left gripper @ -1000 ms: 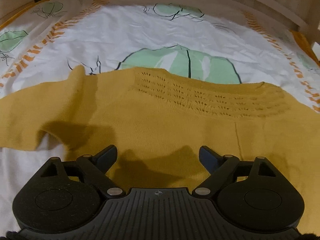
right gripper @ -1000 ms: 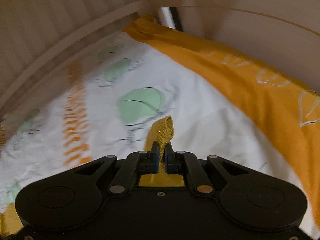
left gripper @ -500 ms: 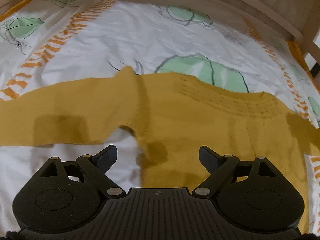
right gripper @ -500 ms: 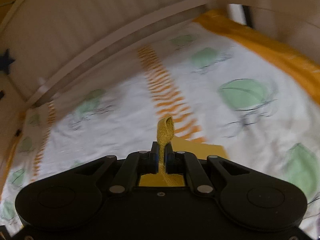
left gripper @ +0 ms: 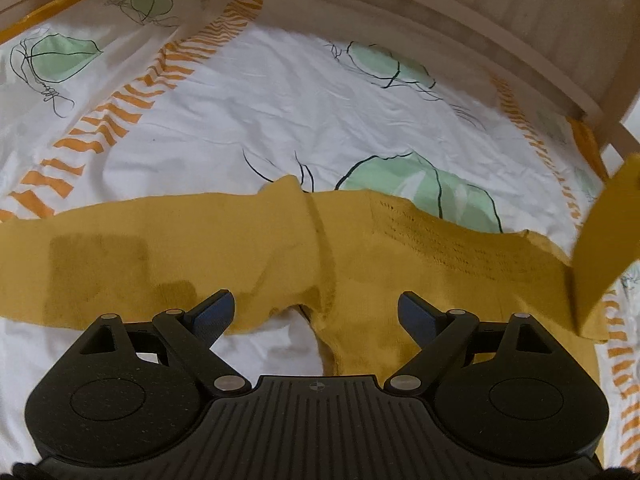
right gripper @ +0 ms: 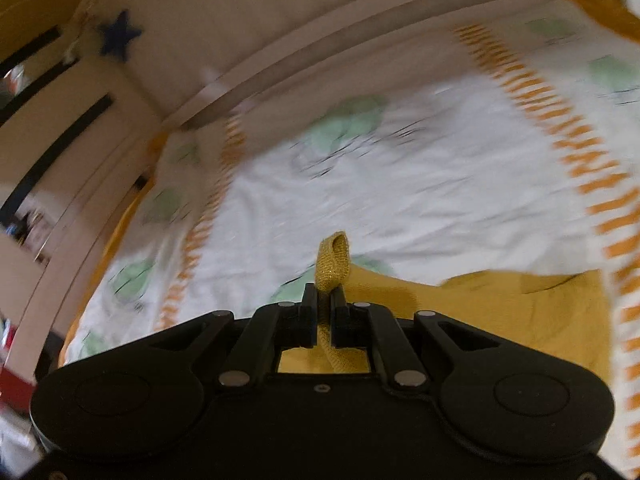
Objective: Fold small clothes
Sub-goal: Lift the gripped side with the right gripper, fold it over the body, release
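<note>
L gripper (left gripper: 316, 314): my jaws are spread wide, nothing between them. Hovering low over the garment, no contact I can make out.
R gripper (right gripper: 325, 312): my jaws are pinched together on a cuff or hem strip of the sweater; the knit loop pokes up past the fingertips (right gripper: 308, 300), and the rest of the strip runs back under the jaws.
Sweater (left gripper: 360, 256): mustard-yellow knit, lying spread on the bed just ahead of L jaws. One sleeve (left gripper: 120, 248) stretches flat out to the left of L jaws. Body w/ rows of eyelet holes near the neckline sits ahead and to the right. The underarm seam falls roughly between the L jaws.
Raised sleeve (left gripper: 604, 248): to the far right of L jaws, lifted off the bed & hanging at a slant; top end runs out of frame.
R view: blurry. Sweater body (right gripper: 500, 304) lies flat ahead-right of R jaws.
Bed sheet (left gripper: 280, 112): white w/ green leaf prints & orange dashed stripes, wrinkled, under the whole garment.
Bed frame (left gripper: 460, 36): pale wood rail curving across beyond the sheet, far ahead of L jaws.
Star (right gripper: 118, 36): dark blue, on the pale wall upper-left of R jaws.
</note>
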